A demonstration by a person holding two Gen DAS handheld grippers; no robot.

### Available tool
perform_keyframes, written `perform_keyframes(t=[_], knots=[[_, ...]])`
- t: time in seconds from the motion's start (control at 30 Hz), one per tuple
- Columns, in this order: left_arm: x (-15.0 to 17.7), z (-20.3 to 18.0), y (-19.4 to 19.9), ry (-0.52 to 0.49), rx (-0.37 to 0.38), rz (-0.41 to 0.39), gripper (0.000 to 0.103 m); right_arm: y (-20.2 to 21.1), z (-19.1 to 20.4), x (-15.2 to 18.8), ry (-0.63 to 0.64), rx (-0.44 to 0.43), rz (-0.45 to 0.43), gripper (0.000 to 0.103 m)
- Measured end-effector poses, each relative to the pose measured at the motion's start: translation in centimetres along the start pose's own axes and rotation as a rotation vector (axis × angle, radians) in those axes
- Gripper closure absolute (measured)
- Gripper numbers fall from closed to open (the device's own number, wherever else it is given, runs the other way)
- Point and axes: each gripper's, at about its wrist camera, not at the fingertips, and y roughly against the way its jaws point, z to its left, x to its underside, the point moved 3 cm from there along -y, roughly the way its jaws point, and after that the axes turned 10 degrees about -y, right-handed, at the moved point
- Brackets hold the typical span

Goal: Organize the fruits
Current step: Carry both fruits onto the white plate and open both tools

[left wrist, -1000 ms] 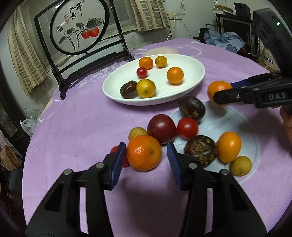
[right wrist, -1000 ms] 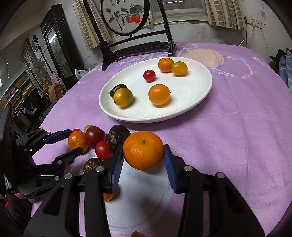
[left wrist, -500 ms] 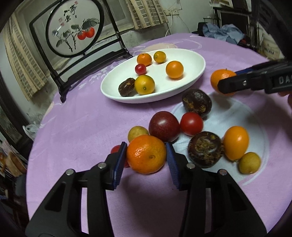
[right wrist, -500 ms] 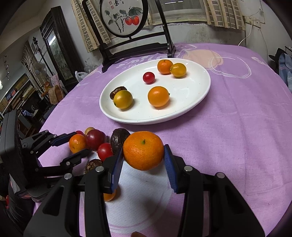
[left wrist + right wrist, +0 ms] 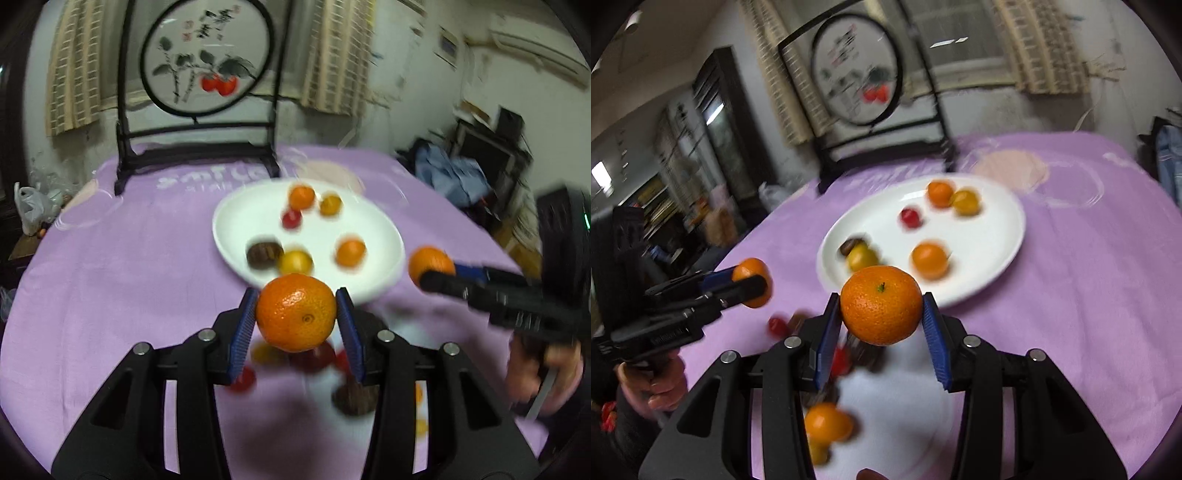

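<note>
**Both tongs pinching a mandarin, both held in the air short of the plate**

Your left gripper (image 5: 296, 318) has its blue pads pressed onto a mandarin (image 5: 296, 313), navel end toward the camera. The fruit is held off the cloth, in front of the near rim of the white plate (image 5: 384, 236), overlapping that rim in the left wrist view.

Your right gripper (image 5: 881, 318) is clamped on a second mandarin (image 5: 881, 305), stem facing the camera. It also sits in front of the plate's near rim, clear of the table. In the left wrist view that same fruit shows to the right of the plate, just off its rim, pinched at the tip of the right tongs.

On the plate: two small orange fruits, two yellow ones, a cherry tomato (image 5: 291, 218) and a dark brown fruit (image 5: 264, 254) touching a yellow one at the near-left side. All motion-blurred.

Loose fruit pile (image 5: 314, 360) is on the purple tablecloth (image 5: 110, 277), on your side of the plate, mostly hidden under the gripper bodies; red, yellow, orange and dark pieces show, types not resolvable.

Round painted screen on black stand (image 5: 205, 59) stands beyond the plate, at the far table edge.
</note>
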Motion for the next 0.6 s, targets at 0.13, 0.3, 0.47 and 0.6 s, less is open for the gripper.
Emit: perform_keyframes(t=[0.13,0.3,0.47,0.6], knots=[[-3.5,0.5,-4.3,0.024,-0.053,0.028,0.059,-2.4,-1.1,-2.1,-0.022,0.071,-0.035,0.059],[-5.5,1.1,-9.1,0.053,-0.070,0.083,0.059,-5.2,-2.7,-3.3,-0.052,0.097,-0.004,0.059],[-5.9,1.4,-11.6,0.042,-0.101,0.122,0.059,-6.7,-2.7,-3.8,-0.036,0.091,0.016,0.058],[-5.5,1.7,-11.9,0.046,-0.118,0.145,0.049,-6.7,-2.3,-3.9,-0.007,0.128,0.027,0.037]])
